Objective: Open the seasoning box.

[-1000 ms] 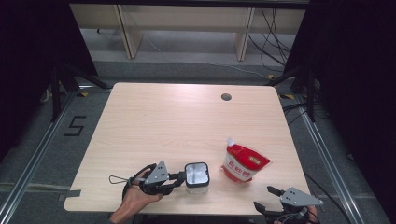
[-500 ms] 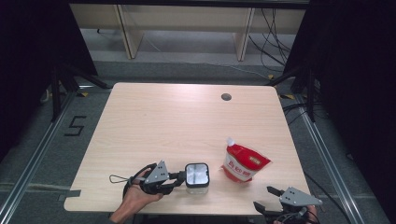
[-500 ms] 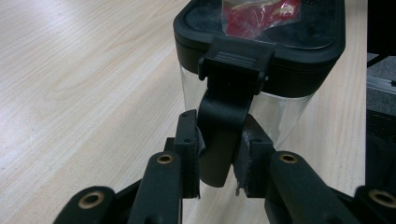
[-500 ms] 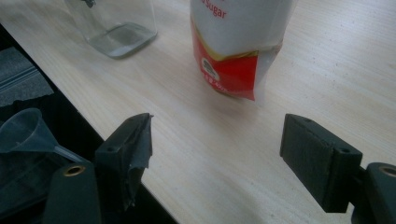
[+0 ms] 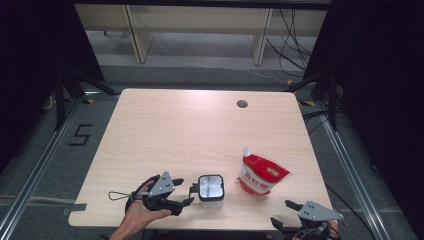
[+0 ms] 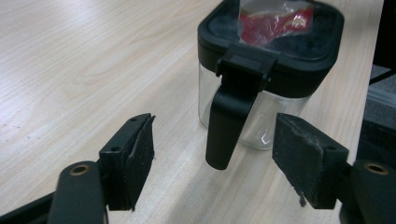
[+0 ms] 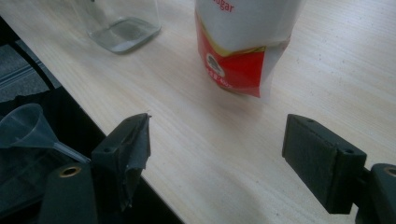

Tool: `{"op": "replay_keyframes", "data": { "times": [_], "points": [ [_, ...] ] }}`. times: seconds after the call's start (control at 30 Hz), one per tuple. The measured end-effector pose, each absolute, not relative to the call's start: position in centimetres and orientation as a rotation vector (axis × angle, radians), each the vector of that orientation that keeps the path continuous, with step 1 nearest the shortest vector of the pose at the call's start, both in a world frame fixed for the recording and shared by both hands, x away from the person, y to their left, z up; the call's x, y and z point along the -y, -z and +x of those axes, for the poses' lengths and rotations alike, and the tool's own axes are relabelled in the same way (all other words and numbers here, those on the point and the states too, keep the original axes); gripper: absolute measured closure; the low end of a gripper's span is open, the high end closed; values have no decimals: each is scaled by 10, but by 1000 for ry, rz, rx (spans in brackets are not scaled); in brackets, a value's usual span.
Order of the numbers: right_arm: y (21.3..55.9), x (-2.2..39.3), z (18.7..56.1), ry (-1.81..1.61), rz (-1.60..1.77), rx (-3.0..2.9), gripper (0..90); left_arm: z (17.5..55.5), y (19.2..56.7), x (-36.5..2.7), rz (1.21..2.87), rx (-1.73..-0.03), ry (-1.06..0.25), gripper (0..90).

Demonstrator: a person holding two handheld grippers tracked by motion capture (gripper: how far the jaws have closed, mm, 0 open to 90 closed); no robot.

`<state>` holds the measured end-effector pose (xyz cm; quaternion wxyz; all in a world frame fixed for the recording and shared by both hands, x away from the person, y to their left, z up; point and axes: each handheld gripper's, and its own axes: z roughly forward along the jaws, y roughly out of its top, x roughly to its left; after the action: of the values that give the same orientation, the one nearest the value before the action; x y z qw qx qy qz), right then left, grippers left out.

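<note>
A clear square jar [image 5: 210, 187] with a black lid stands near the table's front edge. In the left gripper view its black handle [image 6: 229, 126] hangs down between my jaws, clear of both pads [image 6: 140, 154]. My left gripper [image 5: 189, 194] lies just left of the jar; its jaws have just been opening and now stand open around the handle. A red and white sugar pouch [image 5: 262, 175] stands upright to the right of the jar. My right gripper [image 5: 282, 212] sits open at the front right edge, short of the pouch [image 7: 238, 51], with nothing between its jaws.
The wooden table [image 5: 200, 130] has a cable hole [image 5: 242, 104] at the back right. A clear plastic funnel [image 7: 28, 126] lies below the table's front edge in the right gripper view. The jar's glass base [image 7: 121, 23] stands left of the pouch there.
My left gripper's jaws have opened off the jar's handle. The jar, the pouch and the right gripper are where they were.
</note>
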<state>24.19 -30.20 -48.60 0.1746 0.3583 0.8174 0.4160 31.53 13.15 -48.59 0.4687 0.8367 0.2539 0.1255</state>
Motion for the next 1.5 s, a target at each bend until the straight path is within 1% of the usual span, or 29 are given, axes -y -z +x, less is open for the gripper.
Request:
{"op": "replay_keyframes", "data": {
  "times": [0.1,0.13,0.23,0.27,0.33,0.4,0.43,0.47,0.5,0.53,0.6,0.73,0.83,1.0,1.03,1.3,1.33,1.4,1.5],
  "points": [
    [485,298,238,-1185,1081,-2327,239,314,481,-134,2029,-637,-303,278],
    [486,298,240,-1189,1050,-2324,237,313,479,-134,2017,-623,-300,282],
    [487,298,241,-1186,1020,-2341,230,311,474,-134,1995,-637,-300,355],
    [487,298,241,-1186,1018,-2339,228,311,472,-135,1987,-627,-309,365],
    [487,298,241,-1185,1019,-2339,220,310,470,-136,1958,-629,-299,422],
    [487,298,243,-1202,1001,-2367,219,309,469,-137,1949,-631,-298,506],
    [487,298,243,-1202,1001,-2367,219,310,468,-138,1941,-618,-309,506],
    [487,297,242,-1207,1003,-2366,219,309,466,-139,1941,-618,-314,554],
    [487,297,242,-1197,992,-2364,219,308,466,-139,1919,-641,-297,627],
    [487,297,241,-1170,995,-2331,219,308,465,-140,1907,-628,-306,712],
    [487,296,241,-1177,1004,-2345,220,307,463,-139,1880,-655,-292,778],
    [487,297,241,-1179,1012,-2338,221,308,461,-135,1901,-635,-310,866],
    [487,297,242,-1170,998,-2327,223,309,461,-129,1896,-627,-302,889],
    [487,296,241,-1169,1000,-2329,227,307,459,-121,1905,-622,-305,890],
    [487,296,241,-1170,1002,-2329,227,308,459,-121,1916,-600,-314,890],
    [487,295,241,-1172,983,-2331,250,310,462,-121,1903,-622,-304,890],
    [486,294,240,-1177,1000,-2332,272,310,463,-121,1895,-631,-298,890],
    [485,293,240,-1200,962,-2337,353,310,463,-122,1898,-629,-303,890],
    [483,290,239,-1211,932,-2331,431,310,463,-122,1898,-638,-309,890]
  ]
}}
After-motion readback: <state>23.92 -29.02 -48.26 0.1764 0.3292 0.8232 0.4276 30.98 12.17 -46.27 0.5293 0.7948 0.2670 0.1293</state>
